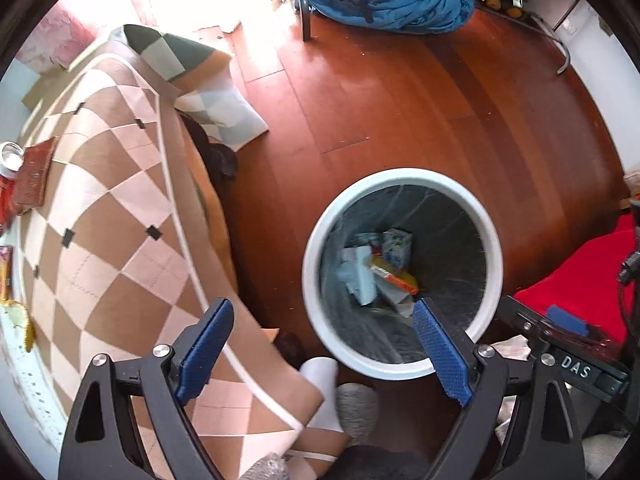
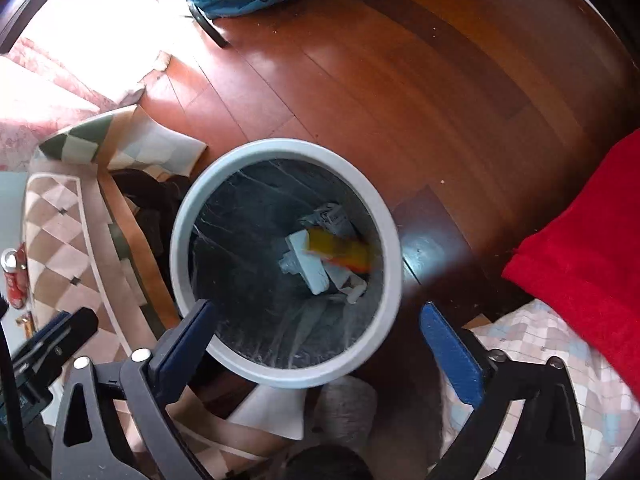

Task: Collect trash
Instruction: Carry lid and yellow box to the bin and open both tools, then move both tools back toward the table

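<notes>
Blue pads of my left gripper (image 1: 322, 350) spread wide, nothing between; right gripper (image 2: 316, 338) likewise wide, empty. Both hang over white bin (image 2: 384, 216), black-lined; trash (image 1: 380, 272) lies at its bottom. Red-brown wood floor (image 1: 400, 100); checked blanket (image 1: 112, 208) beside bin

Daylight blows out white above the trash bin (image 2: 280, 148), glaring on the floor (image 2: 400, 80); fisheye bends edges; yellow wrapper (image 2: 340, 252) inside is motion-blurred.

Bin (image 2: 384, 216) mouth open w/ room above trash, checkered cloth (image 1: 120, 216) crowding left, bare floor (image 1: 400, 92) beyond
</notes>
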{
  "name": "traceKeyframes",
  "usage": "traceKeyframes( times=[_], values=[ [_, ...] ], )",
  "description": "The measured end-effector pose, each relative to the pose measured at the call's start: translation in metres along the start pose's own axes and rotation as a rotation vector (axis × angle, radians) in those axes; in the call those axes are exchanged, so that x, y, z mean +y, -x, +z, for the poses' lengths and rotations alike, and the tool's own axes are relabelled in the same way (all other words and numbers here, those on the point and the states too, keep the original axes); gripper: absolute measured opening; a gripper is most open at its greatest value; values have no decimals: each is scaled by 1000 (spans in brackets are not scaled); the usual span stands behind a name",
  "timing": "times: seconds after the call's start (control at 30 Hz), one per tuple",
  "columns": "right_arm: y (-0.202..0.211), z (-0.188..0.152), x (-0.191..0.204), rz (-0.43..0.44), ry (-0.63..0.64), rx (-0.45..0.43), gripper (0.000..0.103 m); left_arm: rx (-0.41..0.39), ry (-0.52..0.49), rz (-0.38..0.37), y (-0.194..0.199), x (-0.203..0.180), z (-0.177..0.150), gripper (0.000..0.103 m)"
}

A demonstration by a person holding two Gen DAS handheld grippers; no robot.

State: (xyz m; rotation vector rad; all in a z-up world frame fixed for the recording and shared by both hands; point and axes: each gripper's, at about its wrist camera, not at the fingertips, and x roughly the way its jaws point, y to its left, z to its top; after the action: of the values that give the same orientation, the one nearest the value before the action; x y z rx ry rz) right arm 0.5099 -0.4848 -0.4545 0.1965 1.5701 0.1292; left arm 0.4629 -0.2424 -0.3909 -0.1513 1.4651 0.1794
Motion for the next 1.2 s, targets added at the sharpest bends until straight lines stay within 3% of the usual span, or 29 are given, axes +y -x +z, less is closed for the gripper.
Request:
traceKeyframes(
  times=[0.23,0.6,0.9,1.2],
  values=[
    [17,-19,4,-110,62,-9,103,-18,-15,29,11,-1,-11,92],
    [68,-42,14,-124,106,-78,103,-100,-26,26,59,-3,-32,92],
    [130,-67,26,-114,128,-170,103,-161,-17,6,100,4,-55,92],
    [200,-104,46,-72,138,-282,103,-274,18,-8,165,30,-82,92]
  ],
)
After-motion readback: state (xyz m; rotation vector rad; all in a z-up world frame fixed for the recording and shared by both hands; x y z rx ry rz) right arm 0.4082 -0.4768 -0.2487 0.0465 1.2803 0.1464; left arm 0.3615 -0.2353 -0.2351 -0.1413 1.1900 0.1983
